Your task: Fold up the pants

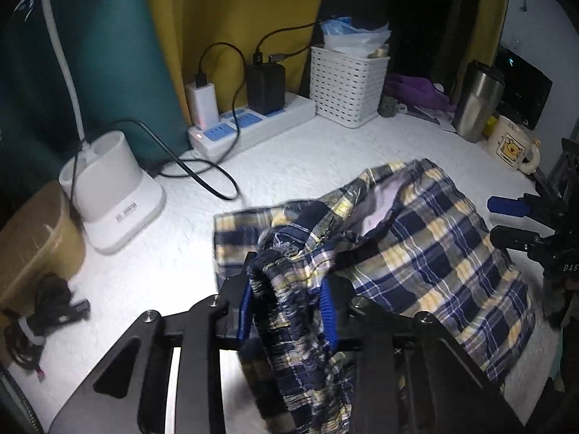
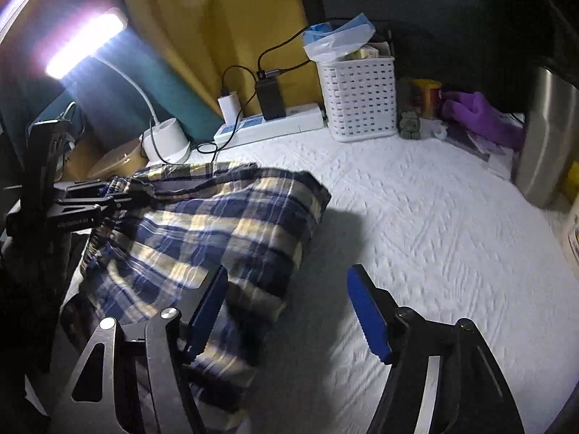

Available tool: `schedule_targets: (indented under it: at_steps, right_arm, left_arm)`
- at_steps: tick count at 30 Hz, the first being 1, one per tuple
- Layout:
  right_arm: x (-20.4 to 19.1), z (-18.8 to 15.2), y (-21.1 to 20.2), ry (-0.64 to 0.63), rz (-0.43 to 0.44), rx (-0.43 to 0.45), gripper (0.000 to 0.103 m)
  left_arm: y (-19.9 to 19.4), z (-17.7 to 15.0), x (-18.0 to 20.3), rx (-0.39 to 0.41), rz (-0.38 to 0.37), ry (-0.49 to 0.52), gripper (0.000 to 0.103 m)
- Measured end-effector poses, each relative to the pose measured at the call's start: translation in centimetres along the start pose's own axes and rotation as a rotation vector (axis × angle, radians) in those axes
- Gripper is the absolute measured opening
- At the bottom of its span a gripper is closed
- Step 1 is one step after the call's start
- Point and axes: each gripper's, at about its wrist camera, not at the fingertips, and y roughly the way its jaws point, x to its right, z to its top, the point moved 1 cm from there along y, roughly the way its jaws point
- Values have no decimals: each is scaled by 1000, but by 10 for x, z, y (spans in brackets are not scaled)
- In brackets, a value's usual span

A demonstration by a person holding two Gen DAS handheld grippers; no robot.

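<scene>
Item: plaid pants [image 1: 427,238], soft crinkled cotton, navy and yellow check, heaped on the white textured table [image 2: 434,217]. We judge a fold mid-carry. Left hand-held gripper [image 1: 287,305] pinches the gathered waistband; right hand-held gripper [image 2: 289,311] gapes empty, cloth beside its left pad. Next: lay flat, smooth.

Your left claw [image 1: 287,303] hides the plaid pants' [image 1: 434,238] waistband fold; the fabric runs off at six o'clock. At three o'clock, the steel tumbler [image 2: 546,137] is cut off, edges blurred.
</scene>
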Motion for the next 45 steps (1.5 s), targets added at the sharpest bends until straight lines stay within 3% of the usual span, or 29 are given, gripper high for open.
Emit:
schedule_targets:
  at_steps: [2,4,10,13,18,21,25,29,35,40,43,45]
  right_arm:
    - [1,9,7,-10,3,8,60]
    - [2,21,18,-18,18,7,44]
    - [1,41,63,-50,-6,-59,33]
    - [5,40,83,-62,-55,-103,32]
    - [12,42,84,-57,-90,-97,33]
    - [16,44,77,-43,-129,-76,33]
    - [22,49,55,-4,-193,-33,33]
    - [16,43,33,9,-127,-22,33]
    - [-27,18,18,-46,-31,-56,33]
    - [-59,-4,18,-124,-13,-97,33]
    - [-68,-20,25,-202,-79,-144,33]
    - [-68,-31,27,-242,-131,-159,33]
  left_arm:
    - [3,4,-4,2,4,2,29]
    - [11,7,-10,-3,4,-5,29]
    - [33,7,-23,-31,0,-38,29]
    - [41,2,-32,-49,-20,-71,33]
    - [36,-5,-45,-49,-28,-122,42]
    - [25,-5,-53,-26,-16,-138,50]
    - [10,-2,-50,-5,14,-119,51]
    - [-12,1,-43,38,-7,-137,51]
    - [-36,-1,-37,80,-36,-165,51]
    - [-21,-21,-20,-20,-67,-146,51]
    - [-3,-40,-13,-102,-35,-109,51]
    - [3,-49,-15,-117,6,-85,55]
